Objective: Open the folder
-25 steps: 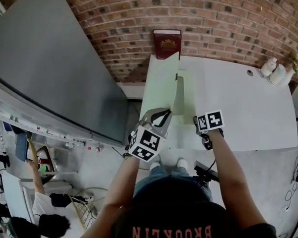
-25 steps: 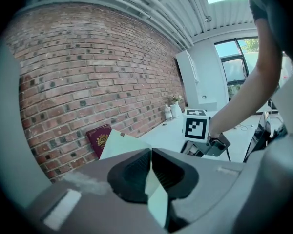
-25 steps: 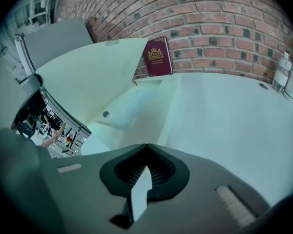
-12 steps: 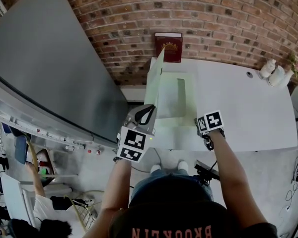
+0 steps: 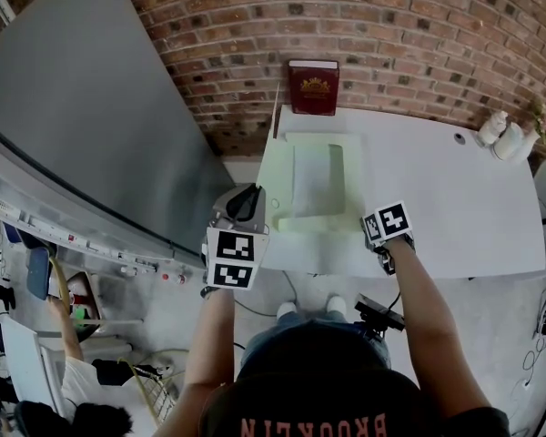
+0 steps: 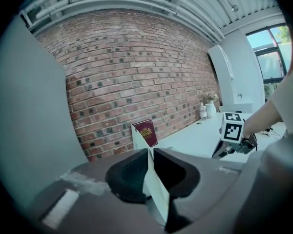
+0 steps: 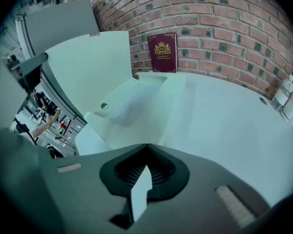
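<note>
A pale green folder (image 5: pixel 315 182) lies on the white table (image 5: pixel 446 198). Its front cover (image 5: pixel 276 116) stands upright along the left side, seen edge-on from the head view. My left gripper (image 5: pixel 251 200) holds the cover's near corner. In the left gripper view the thin sheet (image 6: pixel 156 189) runs between the pads of that gripper (image 6: pixel 149 154), whose jaws have just been opening a little. My right gripper (image 5: pixel 369 233) is shut on the folder's near edge. A pale strip of it (image 7: pixel 140 195) shows between the jaws of the right gripper (image 7: pixel 146 165). The raised cover (image 7: pixel 88 67) fills that view's left.
A dark red book (image 5: pixel 313 87) leans on the brick wall behind the folder. Small white bottles (image 5: pixel 500 130) stand at the table's far right corner. A big grey board (image 5: pixel 91 126) slants off to the left of the table. The table's left edge is by my left gripper.
My left gripper has moved left and a little up, swinging the cover from leaning over the folder to standing upright. The folder's inside now shows. The right gripper has stayed put.
</note>
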{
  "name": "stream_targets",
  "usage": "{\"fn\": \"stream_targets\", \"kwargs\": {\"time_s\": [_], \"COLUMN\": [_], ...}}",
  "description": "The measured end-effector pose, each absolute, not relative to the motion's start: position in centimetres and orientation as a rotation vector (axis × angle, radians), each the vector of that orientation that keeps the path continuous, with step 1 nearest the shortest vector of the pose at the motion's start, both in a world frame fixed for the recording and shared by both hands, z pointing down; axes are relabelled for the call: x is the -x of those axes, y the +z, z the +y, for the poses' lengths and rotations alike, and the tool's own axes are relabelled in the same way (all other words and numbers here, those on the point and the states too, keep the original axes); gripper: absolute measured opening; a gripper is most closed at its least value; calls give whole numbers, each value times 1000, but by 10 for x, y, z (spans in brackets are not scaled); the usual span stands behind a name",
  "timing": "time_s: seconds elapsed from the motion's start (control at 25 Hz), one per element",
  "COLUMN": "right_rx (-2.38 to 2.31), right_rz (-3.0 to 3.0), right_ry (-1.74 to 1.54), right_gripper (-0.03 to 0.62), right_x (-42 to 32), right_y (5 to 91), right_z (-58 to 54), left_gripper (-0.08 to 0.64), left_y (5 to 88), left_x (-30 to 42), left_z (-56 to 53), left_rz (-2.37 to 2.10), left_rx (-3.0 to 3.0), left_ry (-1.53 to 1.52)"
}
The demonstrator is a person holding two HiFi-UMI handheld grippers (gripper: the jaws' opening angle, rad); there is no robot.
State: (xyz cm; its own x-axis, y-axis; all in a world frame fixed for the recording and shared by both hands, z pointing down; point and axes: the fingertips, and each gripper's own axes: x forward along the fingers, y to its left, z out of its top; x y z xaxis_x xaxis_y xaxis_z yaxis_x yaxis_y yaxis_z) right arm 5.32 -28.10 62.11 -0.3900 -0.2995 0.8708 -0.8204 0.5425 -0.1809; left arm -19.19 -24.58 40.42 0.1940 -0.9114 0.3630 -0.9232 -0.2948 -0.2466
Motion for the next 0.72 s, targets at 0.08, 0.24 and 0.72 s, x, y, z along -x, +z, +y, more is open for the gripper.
{"fn": "stream_targets", "kwargs": {"time_s": [0.08, 0.24, 0.72], "right_rx": [-909, -902, -854], "right_rz": [-1935, -1931, -1916], "right_ry": [781, 785, 784], "right_gripper": [2, 2, 3], "right_x": [-54, -53, -49], "right_y": [621, 622, 622], "right_z": [-281, -281, -279], "left_gripper": [63, 72, 71], "left_y": [404, 406, 425], "left_x": [202, 224, 296], "left_z": [-247, -249, -253], "left_rz": [-1868, -1897, -2037], "left_rx": [-2356, -2253, -1944], "left_ry": [698, 671, 649]}}
